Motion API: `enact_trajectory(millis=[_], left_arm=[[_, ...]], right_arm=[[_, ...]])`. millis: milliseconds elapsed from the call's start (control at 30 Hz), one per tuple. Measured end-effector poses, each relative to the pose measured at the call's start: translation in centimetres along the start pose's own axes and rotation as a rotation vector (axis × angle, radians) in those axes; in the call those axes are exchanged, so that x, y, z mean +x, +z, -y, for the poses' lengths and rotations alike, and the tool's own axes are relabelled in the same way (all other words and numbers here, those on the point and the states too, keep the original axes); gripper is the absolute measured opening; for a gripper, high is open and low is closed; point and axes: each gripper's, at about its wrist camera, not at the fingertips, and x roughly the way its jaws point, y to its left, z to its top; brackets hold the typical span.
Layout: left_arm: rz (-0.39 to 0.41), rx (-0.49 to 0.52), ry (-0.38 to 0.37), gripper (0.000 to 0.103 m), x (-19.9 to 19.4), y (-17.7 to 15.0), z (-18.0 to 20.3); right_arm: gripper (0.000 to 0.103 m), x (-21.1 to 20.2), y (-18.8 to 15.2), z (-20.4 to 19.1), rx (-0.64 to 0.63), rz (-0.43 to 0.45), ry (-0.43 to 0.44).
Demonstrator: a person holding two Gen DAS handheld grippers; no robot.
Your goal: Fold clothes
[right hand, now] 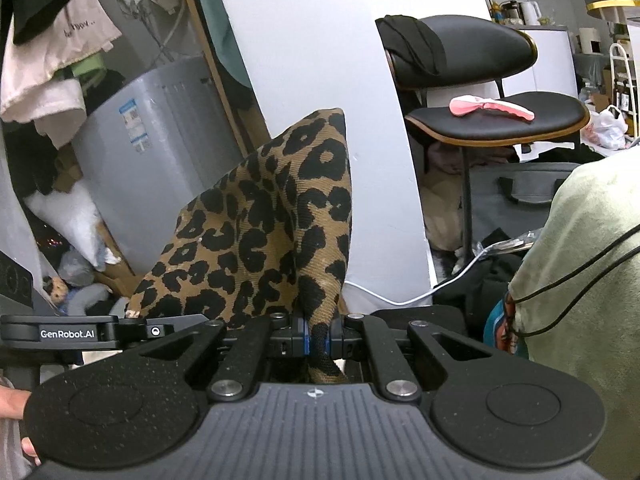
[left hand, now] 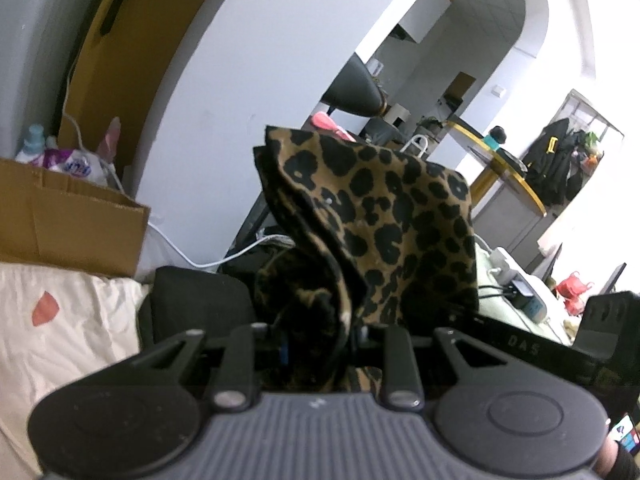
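- Left gripper [left hand: 316, 334]: clamped on a bunched fold of leopard-print cloth [left hand: 372, 216], jaws part-way apart with thick fabric packed between them
- Cloth in left wrist view: rises from the jaws, stands up as a rumpled peak, layered edges showing on its left side, more fabric trailing down behind the gripper body
- Right gripper [right hand: 318, 338]: pinched almost fully closed on a thin edge of the same leopard-print cloth [right hand: 272, 224], blue pads tight against the fabric on both sides
- Cloth in right wrist view: fans up and to the left of the jaws into a pointed corner, short tail hanging below the pads
- Second gripper body just right of the cloth, low at the frame edge in left view; likewise just left of the cloth in right view, with printed lettering
- Cardboard box [left hand: 72, 220] well left of the cloth, white bedding with a red patch [left hand: 60, 332] below it
- Black chair [right hand: 500, 116] right of the cloth and farther back, pink item [right hand: 492, 108] lying on its seat
- White cable [right hand: 420, 296] running along the floor just right of the cloth base
- Pale green fabric [right hand: 580, 240] far right of the cloth, black cord draped across it
- Grey cylindrical appliance [right hand: 160, 140] behind and left of the cloth
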Motion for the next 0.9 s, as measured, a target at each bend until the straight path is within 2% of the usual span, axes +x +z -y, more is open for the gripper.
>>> enact_trajectory(millis=[533,700,900], left_arm=[[-0.046,-0.08,-0.062,0.027,8.8,-4.5,-5.4],[-0.076,-0.125,-0.074,0.028,11.8,-6.1,-7.6],[-0.104,-0.123,-0.067,0.028,15.0,-7.0,-10.3]], right_arm=[[0.005,7.5,-5.1,5.1,-0.006,-0.068,-0.113],[0.005,10.0,-6.8,6.6,-0.026,-0.105,-0.144],[0.005,13.9,-8.8,8.3,-0.041,-0.146,-0.162]])
